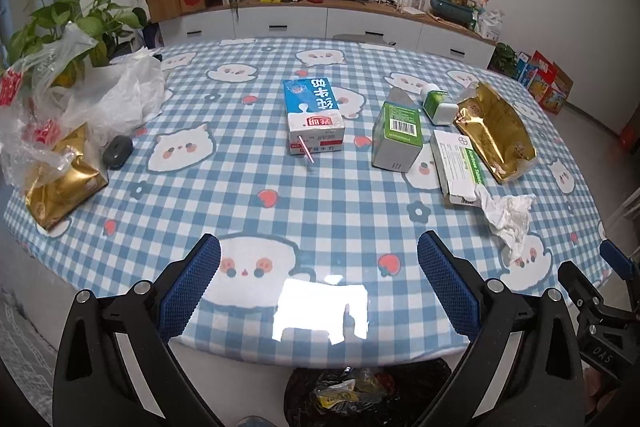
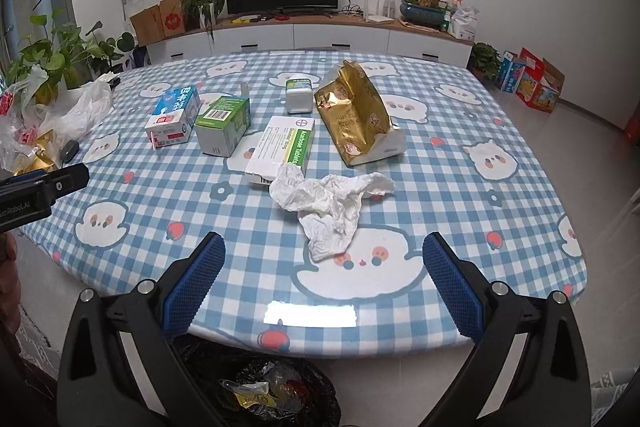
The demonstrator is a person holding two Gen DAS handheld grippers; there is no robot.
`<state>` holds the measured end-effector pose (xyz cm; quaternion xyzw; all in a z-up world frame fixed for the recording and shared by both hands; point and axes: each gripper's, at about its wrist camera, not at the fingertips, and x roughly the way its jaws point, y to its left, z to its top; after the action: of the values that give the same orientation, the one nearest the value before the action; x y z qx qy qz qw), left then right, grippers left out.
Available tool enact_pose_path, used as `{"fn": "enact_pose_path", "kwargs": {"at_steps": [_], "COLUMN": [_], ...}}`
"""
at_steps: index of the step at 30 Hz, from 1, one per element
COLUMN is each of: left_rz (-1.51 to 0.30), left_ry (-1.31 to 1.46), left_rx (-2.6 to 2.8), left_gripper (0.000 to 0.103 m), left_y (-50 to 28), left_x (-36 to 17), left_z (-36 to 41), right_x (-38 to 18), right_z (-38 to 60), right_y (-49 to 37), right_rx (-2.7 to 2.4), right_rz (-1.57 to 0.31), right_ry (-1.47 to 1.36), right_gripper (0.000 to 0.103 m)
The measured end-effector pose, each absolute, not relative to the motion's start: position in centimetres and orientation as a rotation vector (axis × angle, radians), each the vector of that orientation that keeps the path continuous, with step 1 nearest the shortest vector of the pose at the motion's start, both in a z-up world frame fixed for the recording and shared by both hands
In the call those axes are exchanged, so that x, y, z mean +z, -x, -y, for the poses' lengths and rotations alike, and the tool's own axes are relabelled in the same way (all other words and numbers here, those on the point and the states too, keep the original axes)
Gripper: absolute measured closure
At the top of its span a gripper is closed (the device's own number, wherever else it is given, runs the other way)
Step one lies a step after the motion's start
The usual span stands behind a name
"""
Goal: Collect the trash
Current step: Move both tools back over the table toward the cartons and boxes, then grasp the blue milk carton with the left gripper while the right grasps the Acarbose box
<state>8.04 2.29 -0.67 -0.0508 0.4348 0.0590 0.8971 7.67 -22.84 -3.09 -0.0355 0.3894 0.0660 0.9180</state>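
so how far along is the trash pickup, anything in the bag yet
Done: the black trash bag below the table edge already holds a few wrappers. In hand: nothing; the left gripper and right gripper are both open and empty. Left on the table: crumpled tissue, tablet box, gold bag, green carton, milk carton, small white container.

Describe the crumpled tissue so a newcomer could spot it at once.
On the checked tablecloth, look at the near edge, ahead of the open right gripper. The crumpled white tissue touches the white-and-green tablet box; it alone is soft, shapeless and unprinted.
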Motion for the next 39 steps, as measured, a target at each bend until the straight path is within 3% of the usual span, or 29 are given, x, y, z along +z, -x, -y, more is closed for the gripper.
{"fn": "enact_pose_path", "kwargs": {"at_steps": [31,39], "left_rz": [-1.029,-1.058], "left_ry": [0.121,0.112], "left_rx": [0.214,0.214], "left_gripper": [0.007,0.009], "left_y": [-28.0,-29.5], "left_x": [-5.8,-7.2], "left_z": [-6.1,-6.3], "right_x": [-7.9,-9.6], "right_z": [16.4,16.4], "right_y": [-23.8,-25.9], "right_rx": [0.181,0.154], "right_rz": [-0.939,-0.998], "right_ry": [0.05,0.027], "right_gripper": [0.011,0.018]}}
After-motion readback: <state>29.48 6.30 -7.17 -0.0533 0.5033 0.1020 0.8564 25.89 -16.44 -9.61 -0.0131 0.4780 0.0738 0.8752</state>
